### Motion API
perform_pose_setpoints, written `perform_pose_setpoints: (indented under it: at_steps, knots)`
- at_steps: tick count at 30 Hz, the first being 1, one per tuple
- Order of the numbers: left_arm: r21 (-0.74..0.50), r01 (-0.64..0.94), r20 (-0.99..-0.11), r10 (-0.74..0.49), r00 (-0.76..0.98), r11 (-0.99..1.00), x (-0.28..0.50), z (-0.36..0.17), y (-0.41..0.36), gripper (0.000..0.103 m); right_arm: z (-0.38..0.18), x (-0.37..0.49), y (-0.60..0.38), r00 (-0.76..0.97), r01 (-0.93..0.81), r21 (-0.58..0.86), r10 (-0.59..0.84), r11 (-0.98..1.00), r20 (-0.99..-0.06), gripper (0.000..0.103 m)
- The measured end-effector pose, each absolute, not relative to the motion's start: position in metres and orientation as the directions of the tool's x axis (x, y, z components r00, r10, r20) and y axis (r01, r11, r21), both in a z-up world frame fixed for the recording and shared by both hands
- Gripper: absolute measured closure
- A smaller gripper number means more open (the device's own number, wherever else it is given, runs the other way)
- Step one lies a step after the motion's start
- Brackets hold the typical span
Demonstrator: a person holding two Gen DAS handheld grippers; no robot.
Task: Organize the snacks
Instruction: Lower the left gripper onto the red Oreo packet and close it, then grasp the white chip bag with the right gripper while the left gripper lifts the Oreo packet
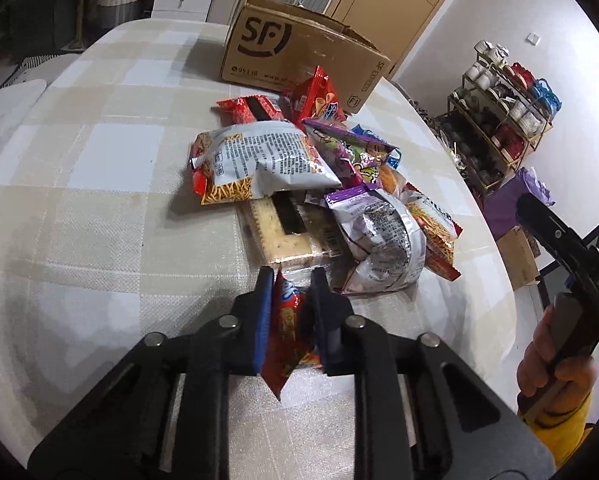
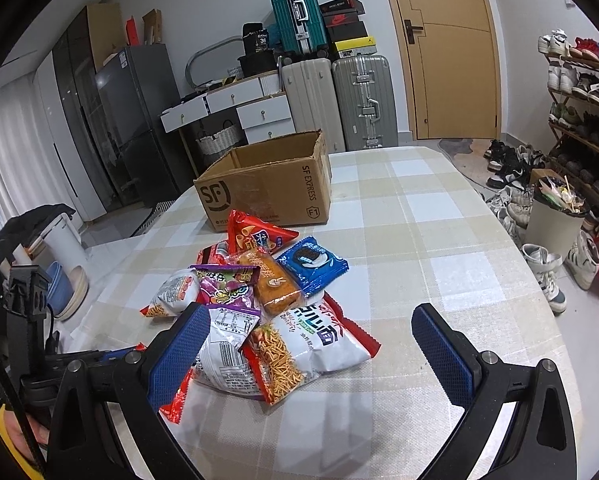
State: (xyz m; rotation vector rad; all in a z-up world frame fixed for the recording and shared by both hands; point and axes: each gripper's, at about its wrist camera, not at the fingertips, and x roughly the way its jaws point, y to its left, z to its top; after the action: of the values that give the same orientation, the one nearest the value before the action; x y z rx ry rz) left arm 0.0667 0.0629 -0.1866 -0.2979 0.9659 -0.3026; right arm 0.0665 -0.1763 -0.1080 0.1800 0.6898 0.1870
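Jaws of our left gripper (image 1: 289, 280) clamped on a red snack packet (image 1: 285, 332), pile of snacks (image 1: 319, 184) just ahead on the tabletop (image 1: 99, 200). Right gripper (image 2: 311, 316) jaws wide apart, pile's near bags between them. Only right view shows the blue cookie pack (image 2: 313, 266) and inside the open cardboard box (image 2: 267, 184) beyond.

Even, soft indoor light, slightly dim; both fisheye views bend strongly toward black corners, with glare on foil packets (image 1: 383, 240) near centre.
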Motion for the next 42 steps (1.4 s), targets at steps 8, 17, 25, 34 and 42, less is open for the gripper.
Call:
perform_pose_setpoints:
  at_steps: [8,17,25,34,42]
  knots:
    - [-0.409,0.076,-0.743,-0.380,0.551,0.910,0.063,-0.186,0.078,0.087,-0.127,0.067,-0.175,0.668,-0.186,0.328,0.364,0.926,-0.649,0.000]
    - [-0.398,0.076,-0.763,-0.375,0.527,0.914,0.054,-0.188,0.081,0.045,-0.161,0.090,-0.173,0.575,-0.148,0.413,0.418,0.899,-0.703,0.000]
    - [-0.410,0.075,-0.785,-0.393,0.479,0.909,0.059,-0.204,0.073,0.045,-0.188,0.124,-0.183,0.480,-0.042,0.564,0.511,0.825,-0.713,0.000]
    - [-0.305,0.123,-0.809,-0.325,0.489,0.944,0.053,-0.199,0.055,0.061,-0.196,0.145,-0.185,0.481,0.011,0.576,0.501,0.817,-0.720,0.046]
    - [-0.320,0.134,-0.794,-0.342,0.503,0.938,0.045,-0.192,0.059,0.062,-0.193,0.132,-0.190,0.526,-0.006,0.587,0.502,0.810,-0.687,0.056]
